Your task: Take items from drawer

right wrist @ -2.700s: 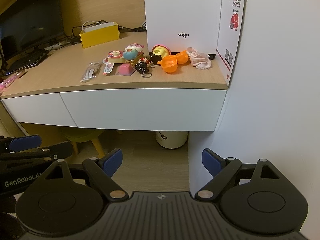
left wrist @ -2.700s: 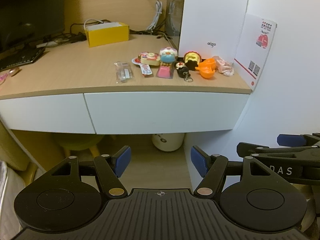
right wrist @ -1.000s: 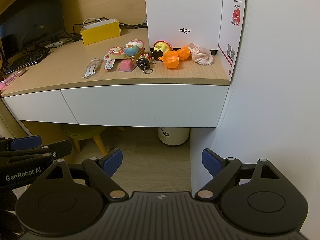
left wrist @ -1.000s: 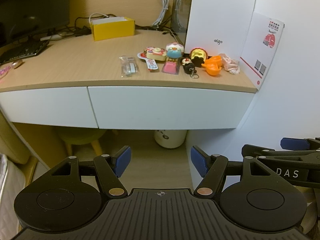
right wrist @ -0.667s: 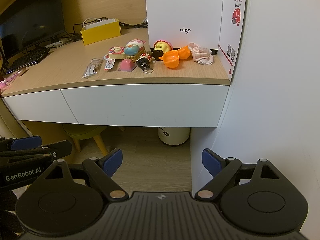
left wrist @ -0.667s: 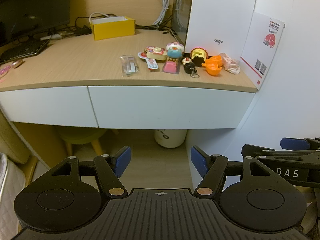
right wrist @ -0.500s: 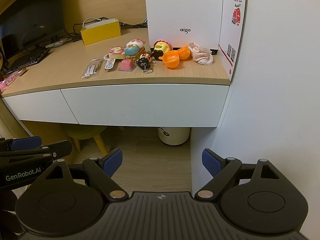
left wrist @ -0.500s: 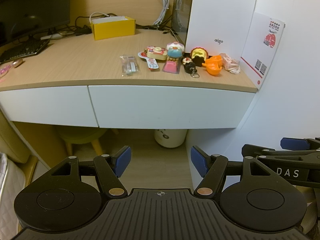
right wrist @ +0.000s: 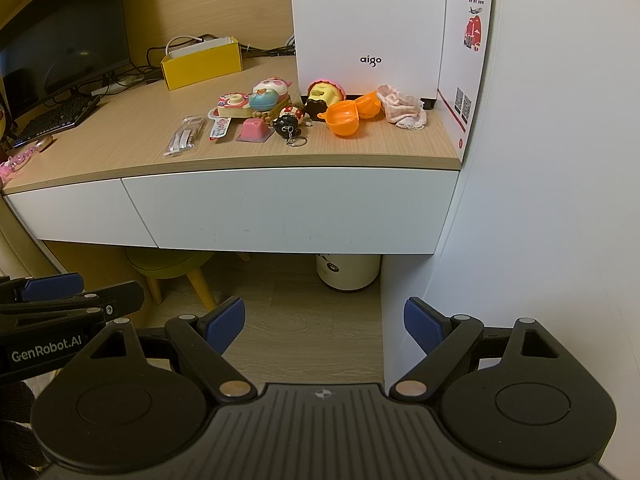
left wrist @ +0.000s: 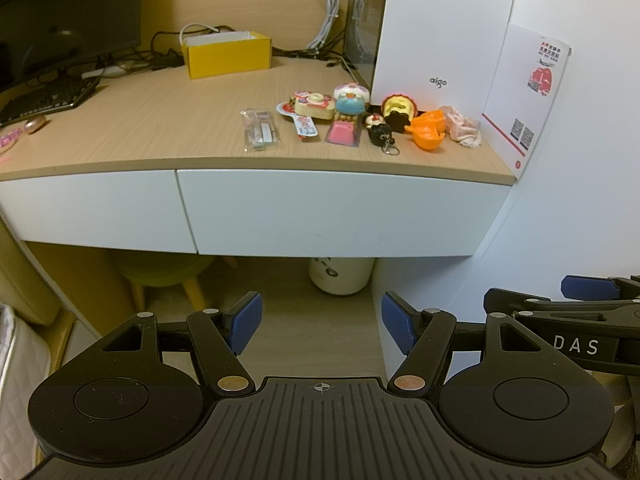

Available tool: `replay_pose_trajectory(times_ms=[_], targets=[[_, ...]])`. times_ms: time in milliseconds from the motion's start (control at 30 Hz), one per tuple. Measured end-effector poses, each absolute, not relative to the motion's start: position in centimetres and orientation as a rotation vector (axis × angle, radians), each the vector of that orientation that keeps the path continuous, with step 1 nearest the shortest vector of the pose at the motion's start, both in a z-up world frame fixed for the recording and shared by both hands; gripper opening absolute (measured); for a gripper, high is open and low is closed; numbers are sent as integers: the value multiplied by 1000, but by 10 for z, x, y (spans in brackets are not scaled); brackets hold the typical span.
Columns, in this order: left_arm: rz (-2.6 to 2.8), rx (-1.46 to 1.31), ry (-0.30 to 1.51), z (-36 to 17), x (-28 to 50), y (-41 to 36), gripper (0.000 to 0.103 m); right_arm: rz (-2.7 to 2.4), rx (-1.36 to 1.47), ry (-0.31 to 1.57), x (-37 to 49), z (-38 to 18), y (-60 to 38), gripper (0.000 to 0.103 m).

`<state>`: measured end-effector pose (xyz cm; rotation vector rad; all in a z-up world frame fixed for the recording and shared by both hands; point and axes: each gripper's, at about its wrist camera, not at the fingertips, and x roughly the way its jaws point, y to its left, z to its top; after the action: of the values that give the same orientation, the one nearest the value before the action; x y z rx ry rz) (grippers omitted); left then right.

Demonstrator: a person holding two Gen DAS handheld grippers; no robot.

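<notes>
Two tongs, left tongs (left wrist: 322,322) and right tongs (right wrist: 324,320), gape empty, unmoved lately; white drawer (right wrist: 296,212) mid-frame remains shut, toys already on counter (right wrist: 120,152).

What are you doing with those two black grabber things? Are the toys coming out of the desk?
A person holds the left gripper and the right gripper low in front of the wide white drawer, which is shut. Both have their fingers open and hold nothing. Small toys, like the orange plastic cups and the black ball keychain, already lie on the wooden desk top.
</notes>
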<state>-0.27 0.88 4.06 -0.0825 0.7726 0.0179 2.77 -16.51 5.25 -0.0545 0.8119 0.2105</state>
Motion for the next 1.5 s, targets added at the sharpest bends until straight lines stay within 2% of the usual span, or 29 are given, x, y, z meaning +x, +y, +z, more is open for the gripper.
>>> replay_pose_trajectory(times_ms=[1500], targets=[[25,-90,780,36,-5,6,71,211,-53,814,27,50,-166,87]])
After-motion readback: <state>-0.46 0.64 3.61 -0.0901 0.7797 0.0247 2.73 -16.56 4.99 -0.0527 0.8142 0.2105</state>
